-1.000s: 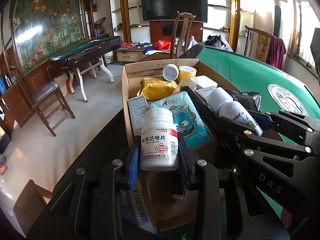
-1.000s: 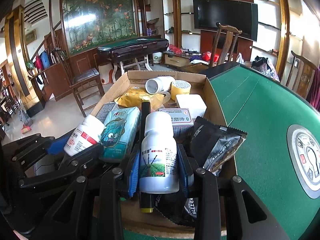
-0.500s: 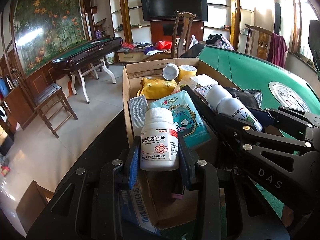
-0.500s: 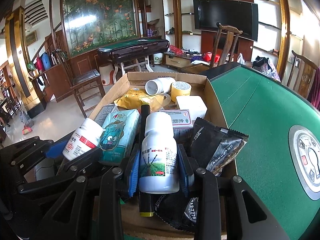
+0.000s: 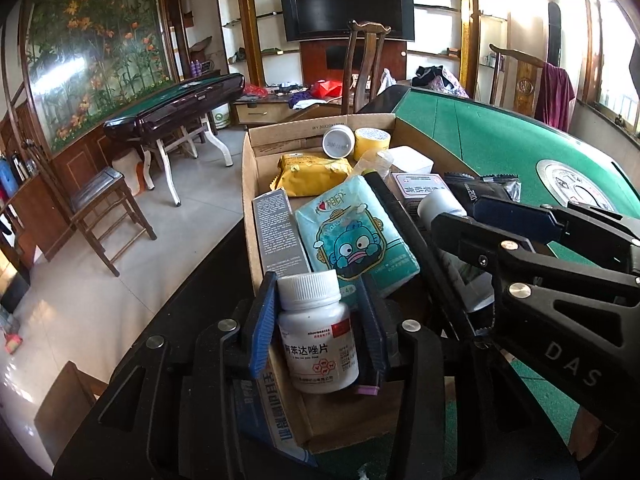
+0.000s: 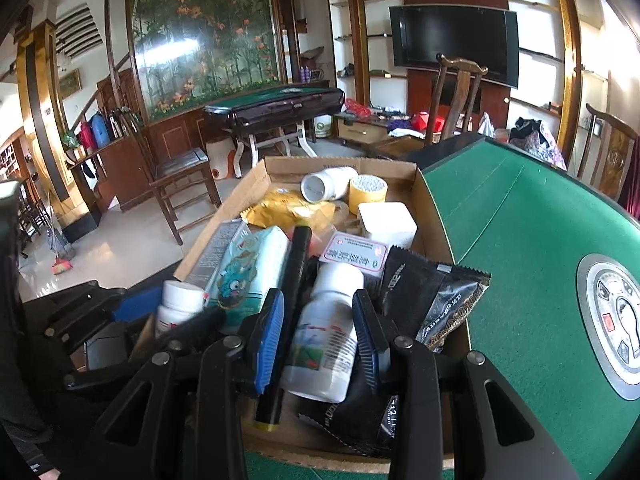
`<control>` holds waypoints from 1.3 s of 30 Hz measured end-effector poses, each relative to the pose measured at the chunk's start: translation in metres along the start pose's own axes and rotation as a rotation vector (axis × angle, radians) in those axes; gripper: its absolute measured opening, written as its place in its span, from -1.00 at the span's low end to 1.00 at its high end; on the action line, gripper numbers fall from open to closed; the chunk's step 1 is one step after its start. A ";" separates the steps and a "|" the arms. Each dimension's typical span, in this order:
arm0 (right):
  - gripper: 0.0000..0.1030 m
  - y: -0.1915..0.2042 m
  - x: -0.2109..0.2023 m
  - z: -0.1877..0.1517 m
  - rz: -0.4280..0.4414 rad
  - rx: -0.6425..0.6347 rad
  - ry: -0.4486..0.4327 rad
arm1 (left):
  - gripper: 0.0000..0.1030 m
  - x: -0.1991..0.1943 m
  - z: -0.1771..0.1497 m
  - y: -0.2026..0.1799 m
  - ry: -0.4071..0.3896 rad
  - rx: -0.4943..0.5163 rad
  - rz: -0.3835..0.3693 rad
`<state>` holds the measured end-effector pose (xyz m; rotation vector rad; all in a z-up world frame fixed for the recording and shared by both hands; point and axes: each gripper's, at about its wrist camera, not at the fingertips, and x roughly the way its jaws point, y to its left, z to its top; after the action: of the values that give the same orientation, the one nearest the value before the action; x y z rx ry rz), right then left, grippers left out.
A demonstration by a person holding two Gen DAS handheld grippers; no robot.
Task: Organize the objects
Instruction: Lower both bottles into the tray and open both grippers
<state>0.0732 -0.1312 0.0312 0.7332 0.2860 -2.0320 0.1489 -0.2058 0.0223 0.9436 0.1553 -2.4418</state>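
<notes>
Inside crammed carton (image 5: pixel 250 184), scant room

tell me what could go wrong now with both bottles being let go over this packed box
The left gripper is opening around the pill bottle, near the cardboard box's low front edge; it might tip out. The right gripper's green-label bottle leans on the black pouch and may roll.
</notes>
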 end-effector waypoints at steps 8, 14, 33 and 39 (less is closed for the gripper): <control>-0.11 -0.009 -0.023 -0.001 -0.024 0.053 -0.070 | 0.34 -0.025 0.005 -0.001 -0.084 0.009 0.065; 0.54 -0.014 -0.051 -0.005 -0.121 0.079 -0.161 | 0.35 -0.038 0.013 0.005 -0.100 -0.004 0.145; 0.57 -0.031 -0.074 -0.009 -0.164 0.149 -0.187 | 0.53 -0.064 0.020 0.011 -0.139 -0.041 0.097; 0.57 -0.030 -0.073 -0.010 -0.161 0.151 -0.186 | 0.53 -0.065 0.019 0.006 -0.172 -0.011 0.166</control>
<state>0.0810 -0.0592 0.0649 0.6235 0.0865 -2.2763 0.1815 -0.1888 0.0792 0.7073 0.0285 -2.3513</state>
